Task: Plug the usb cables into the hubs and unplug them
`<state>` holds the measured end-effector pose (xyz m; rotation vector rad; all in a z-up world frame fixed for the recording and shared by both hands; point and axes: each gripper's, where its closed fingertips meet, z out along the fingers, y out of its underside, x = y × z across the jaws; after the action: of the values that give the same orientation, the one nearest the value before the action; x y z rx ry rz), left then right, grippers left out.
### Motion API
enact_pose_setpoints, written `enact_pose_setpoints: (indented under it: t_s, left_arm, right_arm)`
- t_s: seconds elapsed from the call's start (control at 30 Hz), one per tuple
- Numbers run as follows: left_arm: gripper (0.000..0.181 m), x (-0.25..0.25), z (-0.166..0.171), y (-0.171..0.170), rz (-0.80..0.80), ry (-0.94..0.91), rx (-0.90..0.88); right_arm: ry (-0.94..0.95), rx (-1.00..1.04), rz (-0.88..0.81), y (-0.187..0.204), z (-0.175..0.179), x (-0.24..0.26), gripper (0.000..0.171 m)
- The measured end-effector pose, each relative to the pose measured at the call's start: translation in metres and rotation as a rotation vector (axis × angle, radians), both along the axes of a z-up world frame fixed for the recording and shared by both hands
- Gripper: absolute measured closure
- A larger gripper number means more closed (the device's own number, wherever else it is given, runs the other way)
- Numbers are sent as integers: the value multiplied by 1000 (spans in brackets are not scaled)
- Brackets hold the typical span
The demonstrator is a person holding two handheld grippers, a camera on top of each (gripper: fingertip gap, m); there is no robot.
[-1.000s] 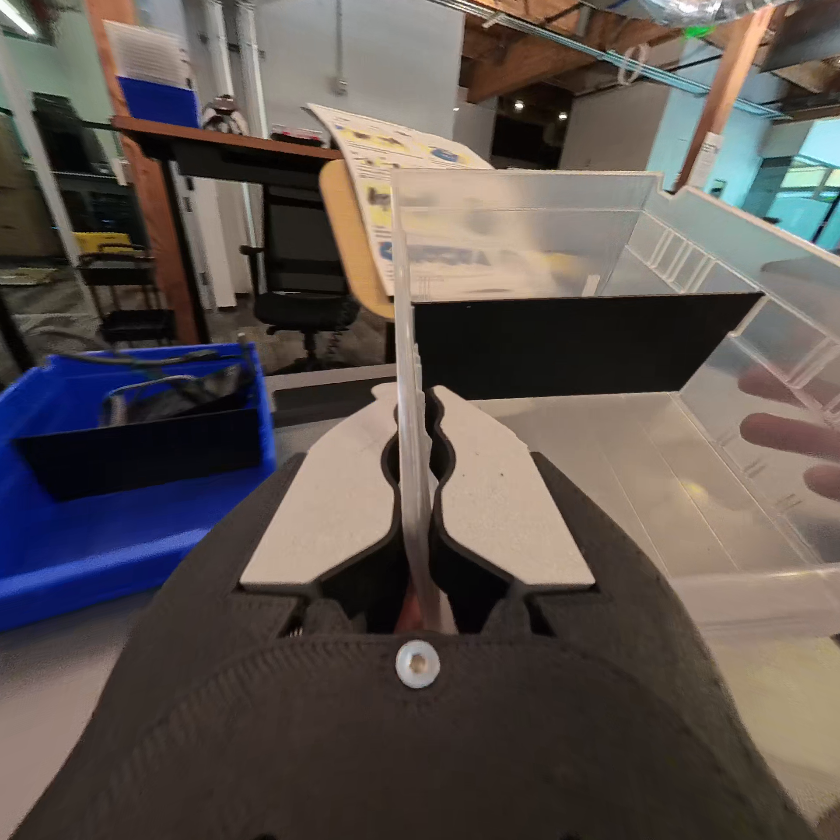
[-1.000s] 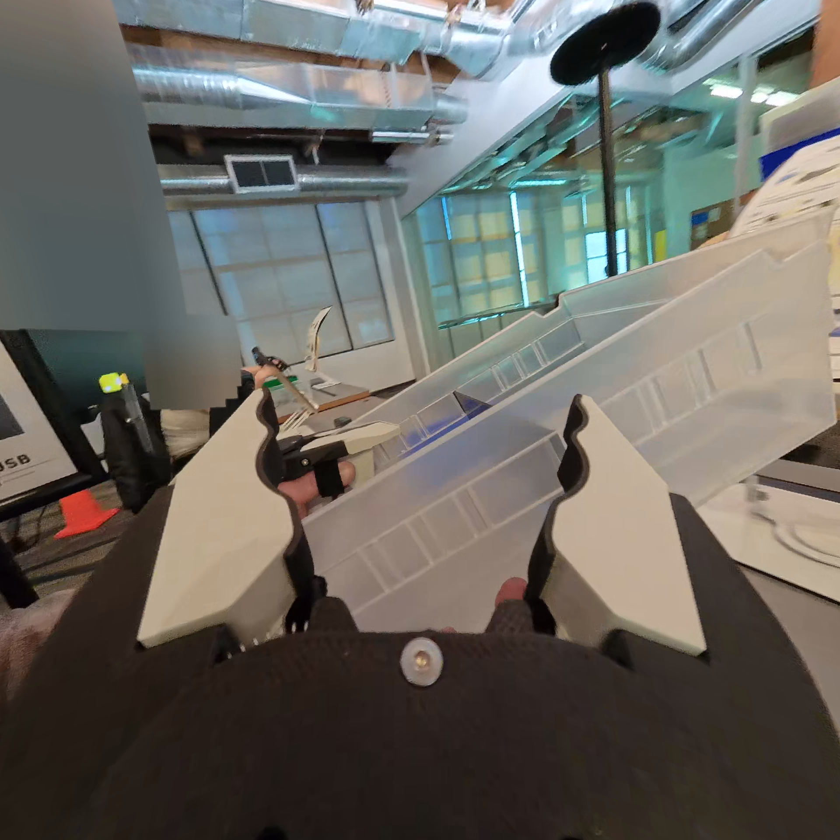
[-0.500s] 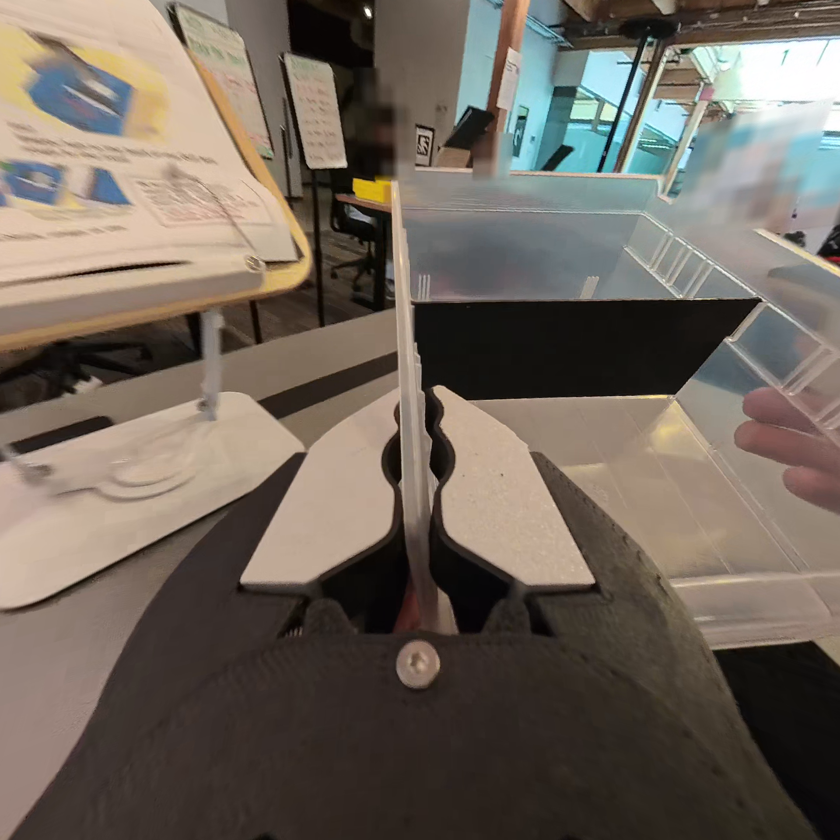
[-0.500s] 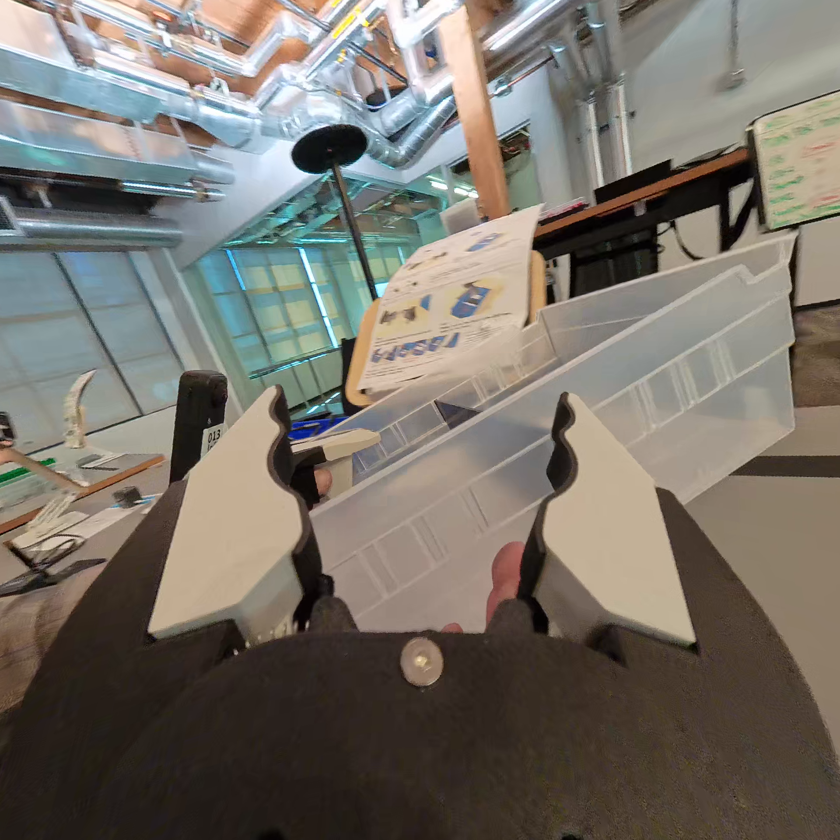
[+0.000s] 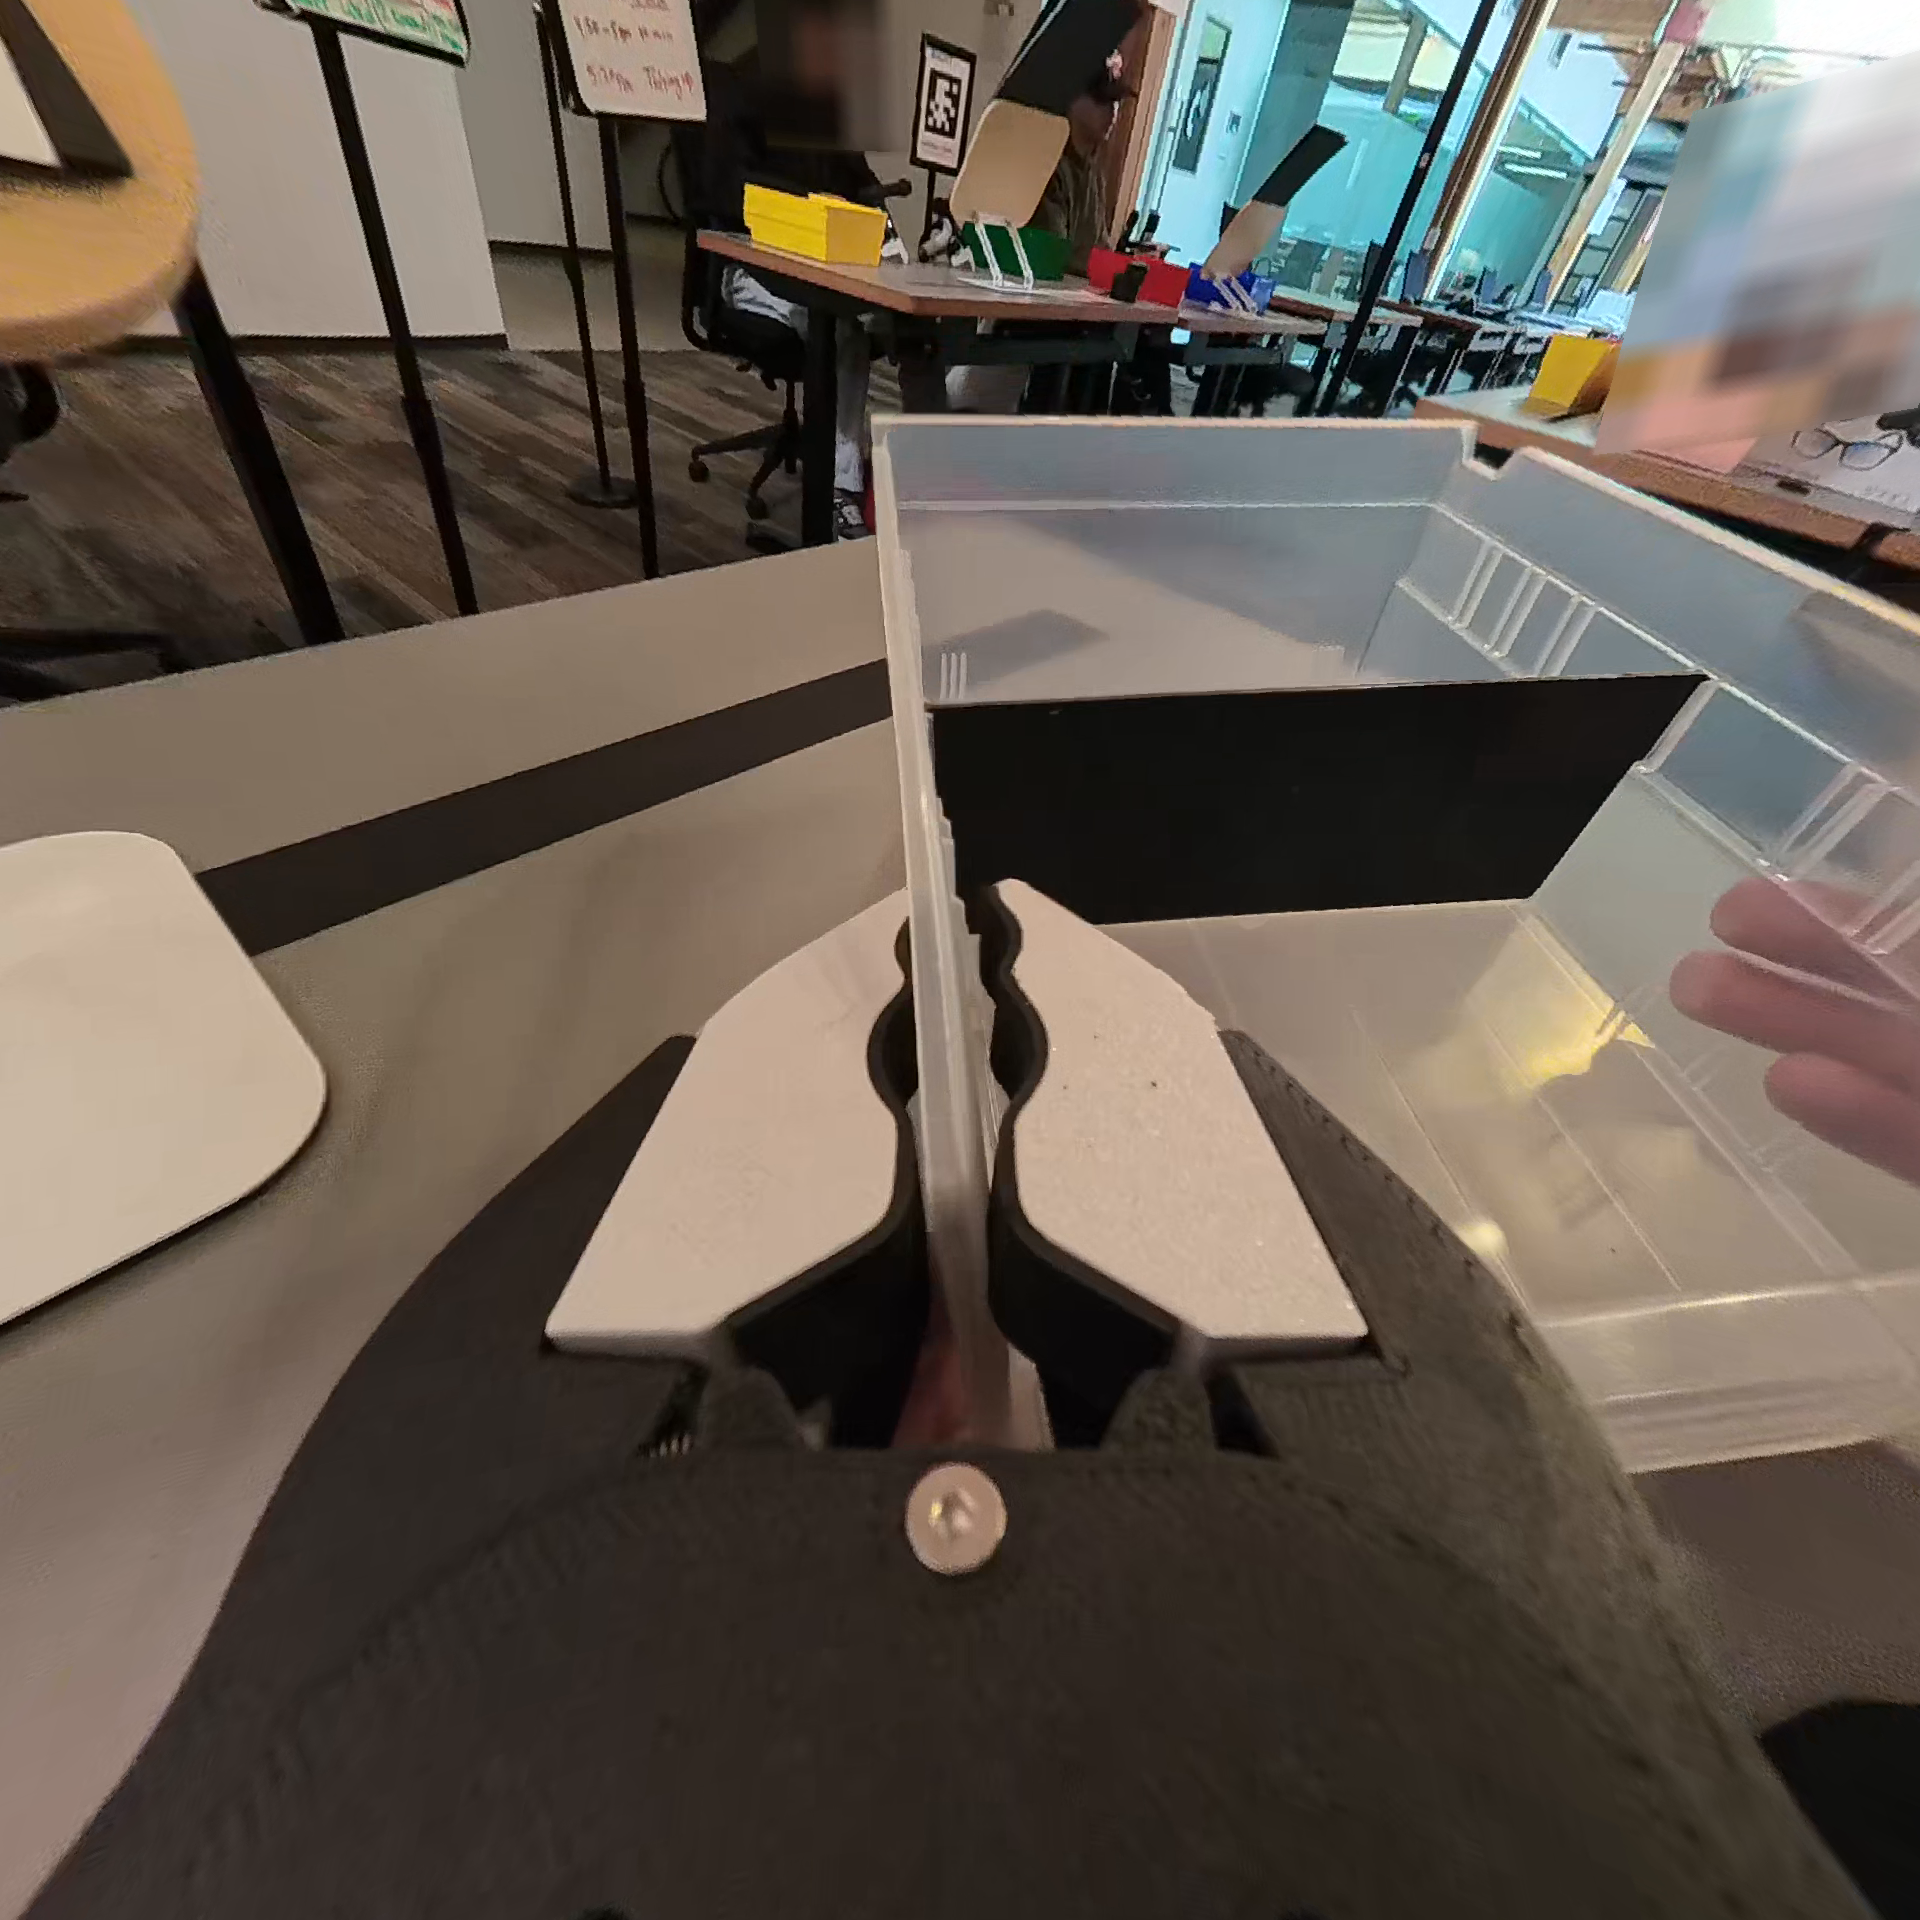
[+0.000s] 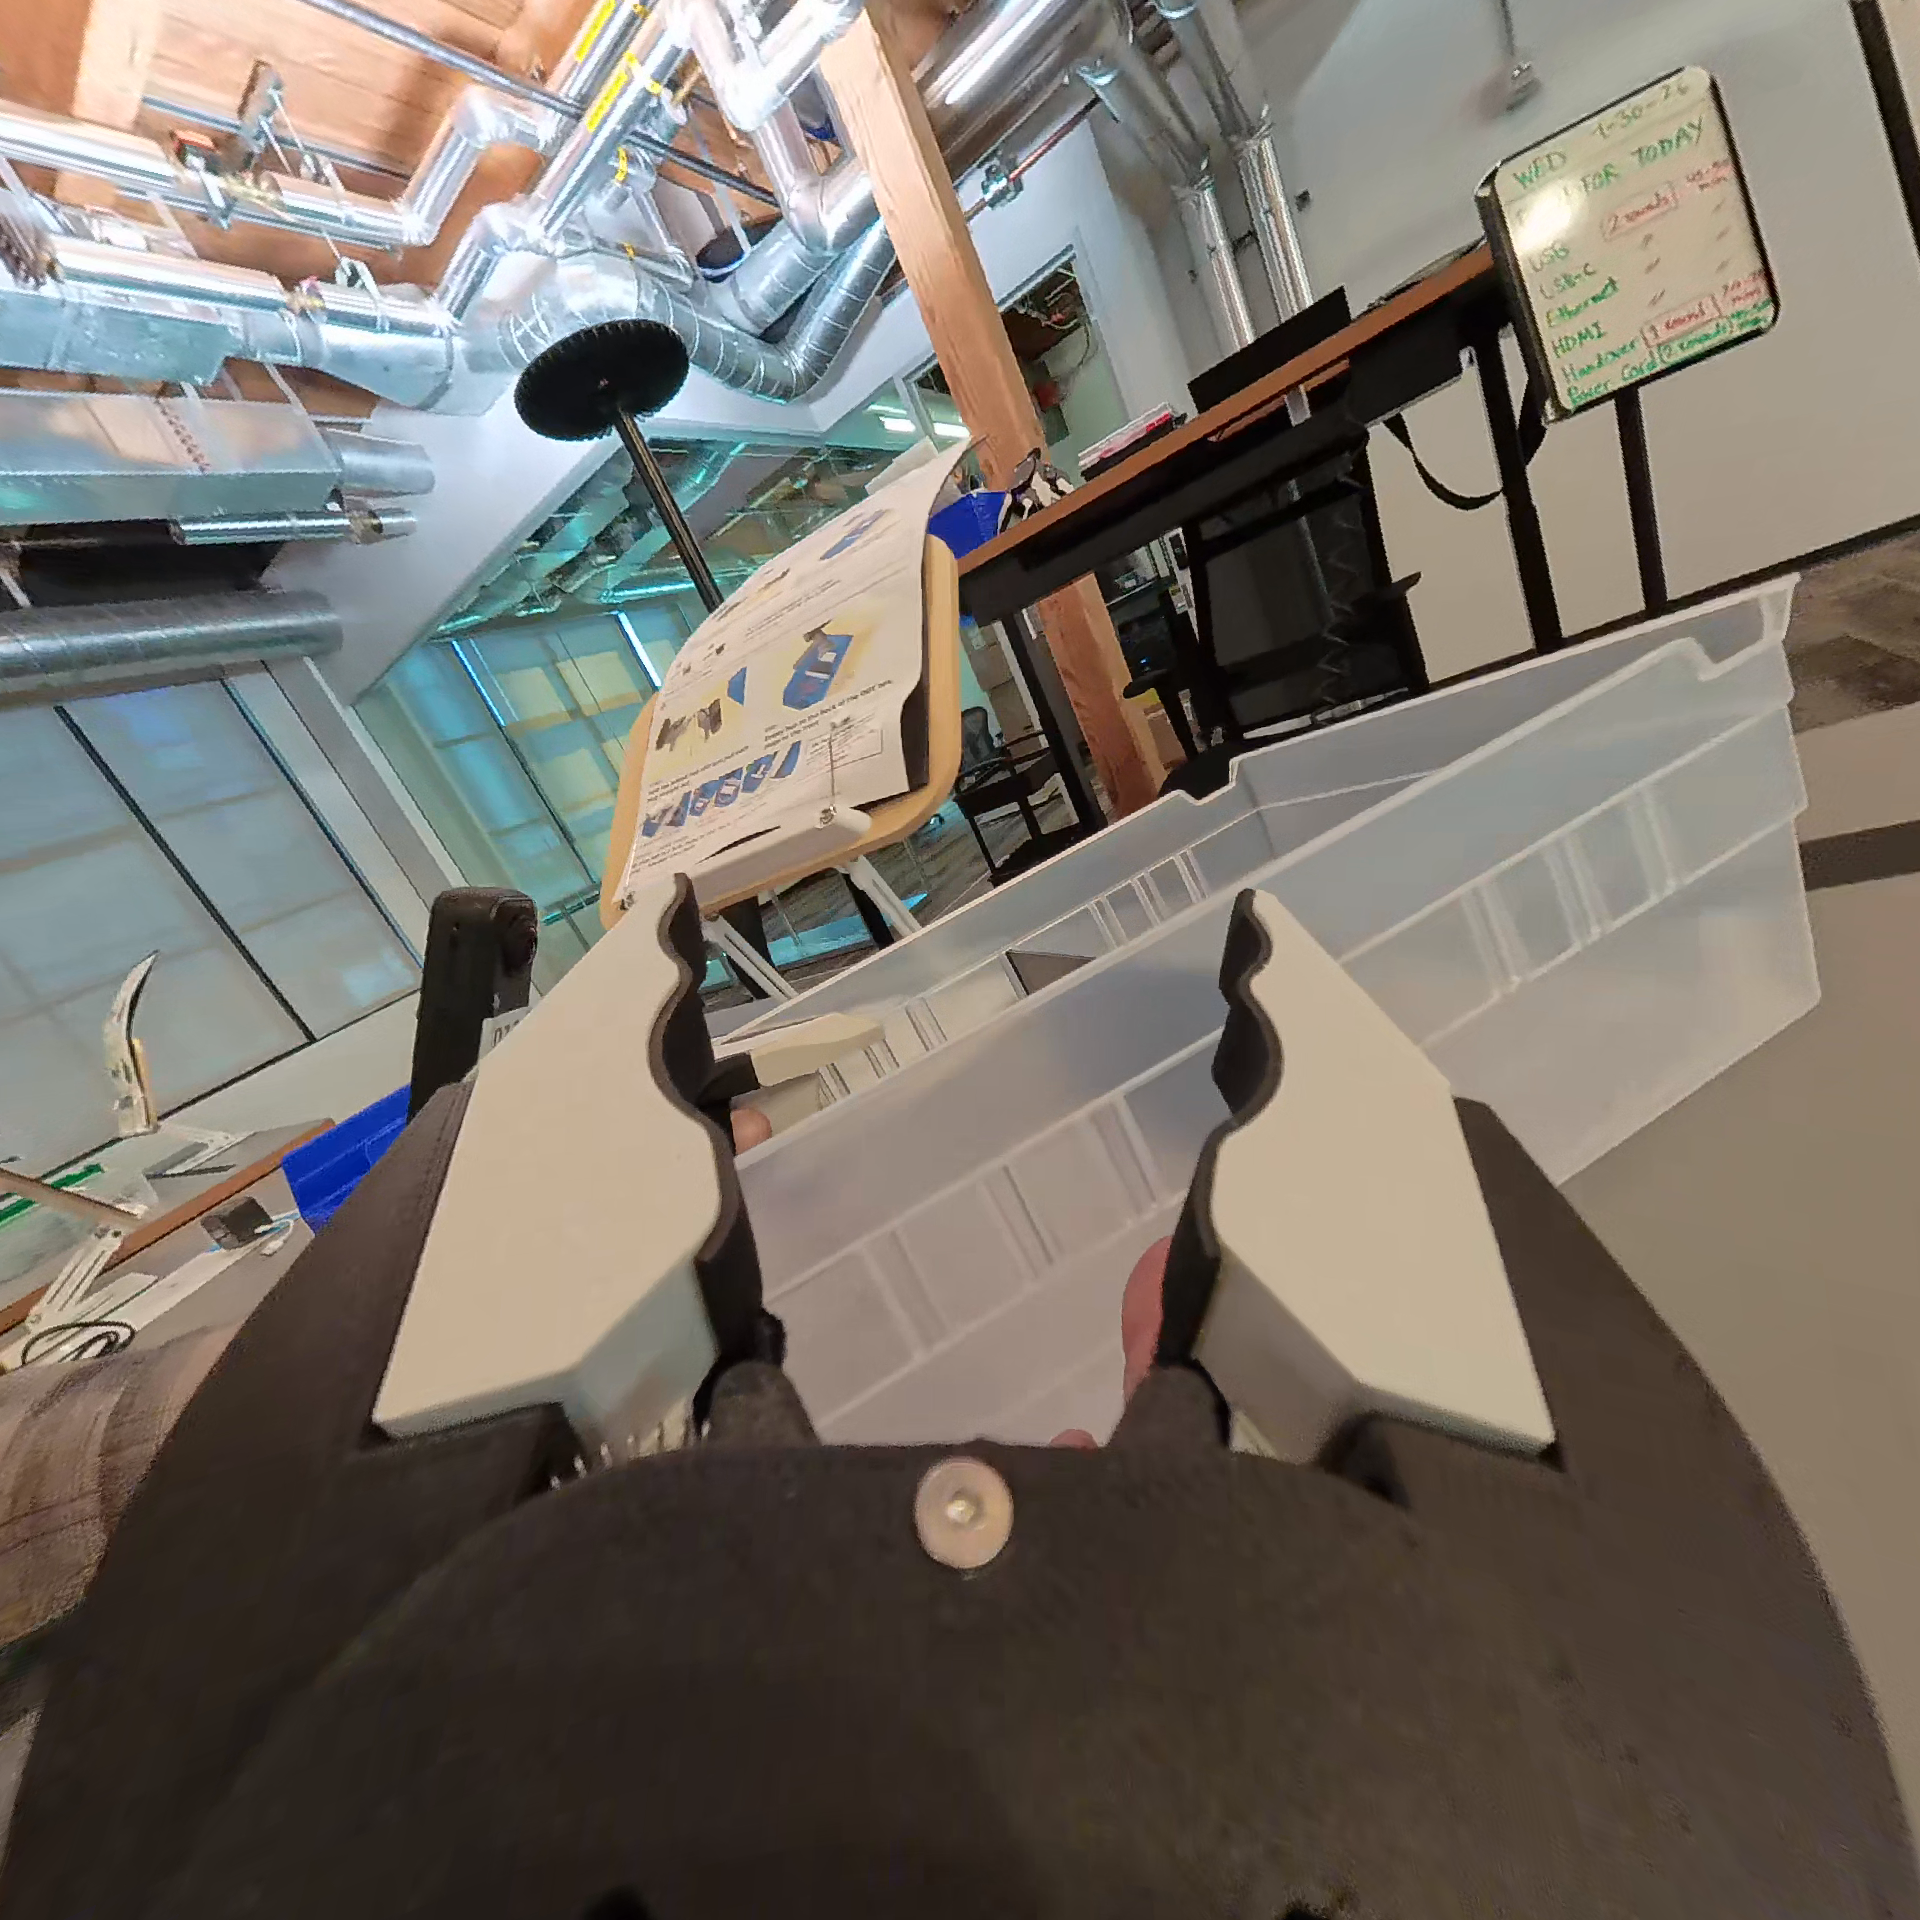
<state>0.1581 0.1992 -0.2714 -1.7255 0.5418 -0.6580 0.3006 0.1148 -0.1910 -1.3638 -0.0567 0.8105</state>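
Left wrist view: left claw (image 5: 951, 1029) is clamping the clear bin (image 5: 1351, 1091) by its side wall, carrying it above the worktop (image 5: 468, 997). Right claw (image 6: 961, 1049) is gaping wide beside the opposite wall, gripping nothing; bare fingers (image 5: 1787, 1023) are doing the steadying there.

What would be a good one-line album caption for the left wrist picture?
Left claw clamps the side wall of a clear plastic bin above a grey table.

A clear bin (image 5: 1299, 582) fills the centre to 3 o'clock above a grey table (image 5: 436, 997), with a black divider (image 5: 1278, 800) across it. A white base plate (image 5: 125, 1049) lies at 9 o'clock. Yellow bins (image 5: 816, 223) sit on a far desk (image 5: 935, 293) at 12 o'clock. In the right wrist view, a clipboard (image 6: 790, 727) stands at 11 o'clock and a whiteboard (image 6: 1631, 249) at 2 o'clock.
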Motion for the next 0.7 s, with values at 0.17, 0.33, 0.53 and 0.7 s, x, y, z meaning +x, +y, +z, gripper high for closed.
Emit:
enact_pose_setpoints:
  t_s: [0.17, 0.33, 0.53, 0.7]
  left_arm:
    - [167, 10, -15, 0, -30, 8, -35]
    - [161, 16, -14, -1, -47, 25, -21]
    - [145, 22, -9, -17, -144, -21, -42]
    - [137, 15, 4, -37, -226, -32, -48]
  right_arm:
    - [25, -28, 35, 8, -19, 12, 69]
    - [58, -33, 61, 12, -27, 22, 73]
    - [17, -93, 83, 5, -34, 28, 76]
    - [-198, -126, -56, -16, -32, 44, 80]
